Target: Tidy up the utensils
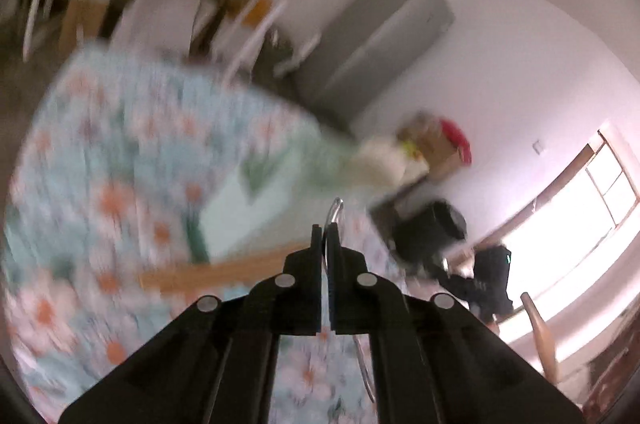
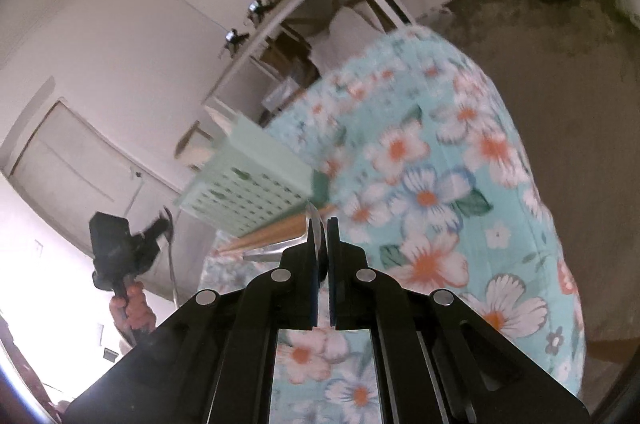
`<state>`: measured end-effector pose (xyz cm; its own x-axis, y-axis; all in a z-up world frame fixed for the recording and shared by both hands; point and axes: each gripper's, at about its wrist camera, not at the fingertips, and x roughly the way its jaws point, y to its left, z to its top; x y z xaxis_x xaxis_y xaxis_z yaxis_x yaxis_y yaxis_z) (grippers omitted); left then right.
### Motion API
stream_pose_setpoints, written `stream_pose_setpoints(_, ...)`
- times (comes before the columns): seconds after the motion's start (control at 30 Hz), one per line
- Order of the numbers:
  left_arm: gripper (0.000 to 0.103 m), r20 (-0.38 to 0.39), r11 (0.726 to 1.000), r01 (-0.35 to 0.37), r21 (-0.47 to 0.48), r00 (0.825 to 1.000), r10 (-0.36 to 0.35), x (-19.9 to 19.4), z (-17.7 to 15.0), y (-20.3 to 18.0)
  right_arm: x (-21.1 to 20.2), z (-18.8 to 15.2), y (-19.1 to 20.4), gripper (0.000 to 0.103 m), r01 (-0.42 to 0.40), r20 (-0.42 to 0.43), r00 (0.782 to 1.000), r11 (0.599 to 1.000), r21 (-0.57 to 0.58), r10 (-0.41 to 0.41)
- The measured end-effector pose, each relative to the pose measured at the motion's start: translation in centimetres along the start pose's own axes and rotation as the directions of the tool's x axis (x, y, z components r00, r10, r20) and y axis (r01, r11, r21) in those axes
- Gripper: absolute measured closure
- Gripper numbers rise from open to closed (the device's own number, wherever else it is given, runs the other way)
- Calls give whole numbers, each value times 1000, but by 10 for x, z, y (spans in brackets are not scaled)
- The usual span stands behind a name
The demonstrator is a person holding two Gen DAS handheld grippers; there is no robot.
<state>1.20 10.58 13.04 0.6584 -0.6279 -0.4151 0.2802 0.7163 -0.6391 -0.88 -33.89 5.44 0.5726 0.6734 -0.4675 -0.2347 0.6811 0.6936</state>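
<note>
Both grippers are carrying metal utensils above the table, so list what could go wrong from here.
1. The left gripper pinches its metal utensil near one end; the long hanging part could swing or slip.
2. The right gripper and its utensil are close to the green basket and could knock it.

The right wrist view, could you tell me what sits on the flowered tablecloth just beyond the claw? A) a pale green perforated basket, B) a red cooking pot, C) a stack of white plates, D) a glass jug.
A: a pale green basket with rows of holes in its side rests on the flowered tablecloth, with wooden chopsticks lying beside it.
</note>
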Motion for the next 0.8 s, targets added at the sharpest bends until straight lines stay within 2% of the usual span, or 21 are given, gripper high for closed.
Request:
stream_pose_setpoints(0.07,101,91,999,-19,27,996,17,-14,20,-11,-6,4,8,101,-12,19,1000,1000,-8,12)
stream_pose_setpoints(0.1,101,149,999,-29,38,989,23,-21,35,-16,-8,5,12,101,-14,26,1000,1000,-11,14)
stream_pose_setpoints(0.13,102,203,996,-69,47,977,59,-27,45,-22,-11,7,16,101,-18,31,999,1000,-17,19)
stream_pose_setpoints(0.17,102,254,990,-115,75,963,93,-31,55,-29,-13,9,18,101,-22,34,999,1000,-21,23)
stream_pose_setpoints(0.2,102,312,978,-184,94,939,147,-35,65,-34,-14,11,21,101,-27,39,999,999,-22,28)
stream_pose_setpoints(0.27,101,380,957,-264,119,903,202,-30,74,-47,-16,15,28,101,-39,47,998,999,-31,41)
stream_pose_setpoints(0.3,102,415,942,-315,118,877,241,-25,79,-51,-15,15,30,101,-45,50,998,998,-35,46)
stream_pose_setpoints(0.33,102,437,930,-350,115,858,269,-19,83,-53,-16,16,32,101,-54,52,997,998,-39,56)
stream_pose_setpoints(0.37,102,430,926,-360,117,859,279,-8,88,-53,-16,17,33,101,-62,54,996,997,-41,64)
stream_pose_setpoints(0.47,102,426,899,-417,136,843,328,18,90,-54,-14,20,36,101,-72,54,996,997,-41,74)
stream_pose_setpoints(0.5,102,440,870,-466,159,823,360,29,88,-57,-12,23,36,101,-72,53,996,997,-39,74)
stream_pose_setpoints(0.57,102,446,823,-524,219,804,393,53,79,-61,-11,24,36,101,-78,56,995,997,-28,79)
stream_pose_setpoints(0.6,102,452,808,-540,237,797,400,60,76,-60,-9,26,36,101,-80,57,995,997,-22,81)
stream_pose_setpoints(0.67,102,438,771,-562,298,799,413,79,65,-61,-8,29,37,101,-78,60,995,997,-19,79)
stream_pose_setpoints(0.7,102,429,765,-564,312,802,416,83,62,-62,-8,29,38,101,-78,62,995,997,-20,79)
stream_pose_setpoints(0.8,99,363,768,-523,369,842,399,93,49,-61,-8,34,45,101,-76,71,994,997,-30,78)
